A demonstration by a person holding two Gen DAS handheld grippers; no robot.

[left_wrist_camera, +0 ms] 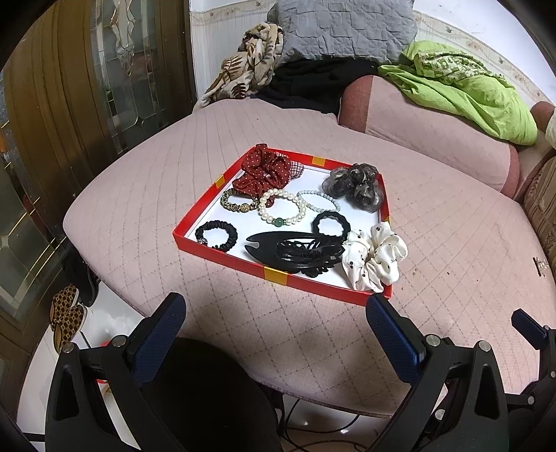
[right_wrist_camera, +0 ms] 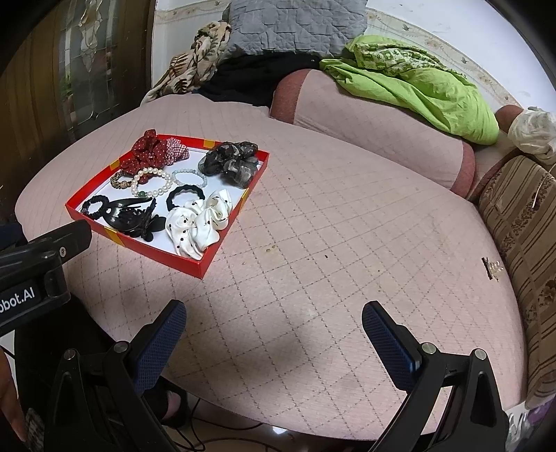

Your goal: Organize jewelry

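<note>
A shallow red tray [left_wrist_camera: 222, 258] [right_wrist_camera: 194, 269] with a white floor lies on the pink quilted bed. In it are a red dotted scrunchie [left_wrist_camera: 264, 171] [right_wrist_camera: 146, 150], a grey scrunchie [left_wrist_camera: 358, 186] [right_wrist_camera: 231, 162], a white dotted scrunchie [left_wrist_camera: 373, 259] [right_wrist_camera: 198, 222], a pearl bracelet [left_wrist_camera: 282, 208] [right_wrist_camera: 153, 181], a pale bead bracelet [left_wrist_camera: 318, 200], a gold bead bracelet [left_wrist_camera: 238, 202], two black hair ties [left_wrist_camera: 216, 235] [left_wrist_camera: 330, 223] and a black hair claw [left_wrist_camera: 295, 251] [right_wrist_camera: 133, 217]. My left gripper [left_wrist_camera: 276, 316] stands open just short of the tray's near edge. My right gripper [right_wrist_camera: 274, 320] is open over bare quilt, right of the tray. A small gold hair clip [right_wrist_camera: 491, 267] [left_wrist_camera: 540, 266] lies on the quilt at far right.
A pink bolster [right_wrist_camera: 375, 125] with green cloth [right_wrist_camera: 417, 83], a grey quilted cushion [right_wrist_camera: 295, 27] and a patterned blanket [right_wrist_camera: 191, 59] crowd the far side. A striped cushion [right_wrist_camera: 521, 226] borders the right. A dark wood and glass door [left_wrist_camera: 87, 87] stands left; slippers [left_wrist_camera: 66, 316] lie on the floor.
</note>
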